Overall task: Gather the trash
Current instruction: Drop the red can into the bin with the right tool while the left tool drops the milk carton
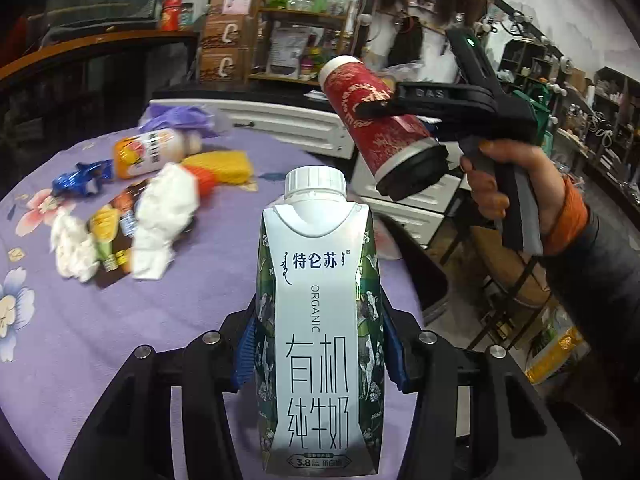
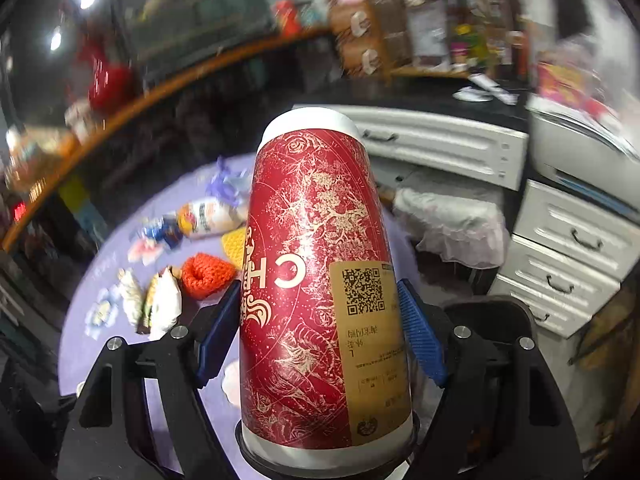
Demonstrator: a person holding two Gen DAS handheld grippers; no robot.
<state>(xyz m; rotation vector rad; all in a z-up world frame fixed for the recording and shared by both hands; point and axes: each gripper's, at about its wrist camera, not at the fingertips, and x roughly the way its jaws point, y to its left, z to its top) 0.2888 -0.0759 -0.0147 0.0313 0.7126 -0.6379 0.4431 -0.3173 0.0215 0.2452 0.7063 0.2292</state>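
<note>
Pinching an organic milk carton (image 1: 316,320) between its blue pads, the left gripper (image 1: 320,354) holds it upright over the purple floral tablecloth (image 1: 100,340). Beyond, the right gripper (image 2: 320,332) clamps a red paper cup (image 2: 316,280), tilted, off the table's edge. Crumpled tissues (image 1: 160,220), a blue wrapper (image 1: 80,182) and a drink bottle (image 1: 152,152) lie farther back on the cloth.
</note>
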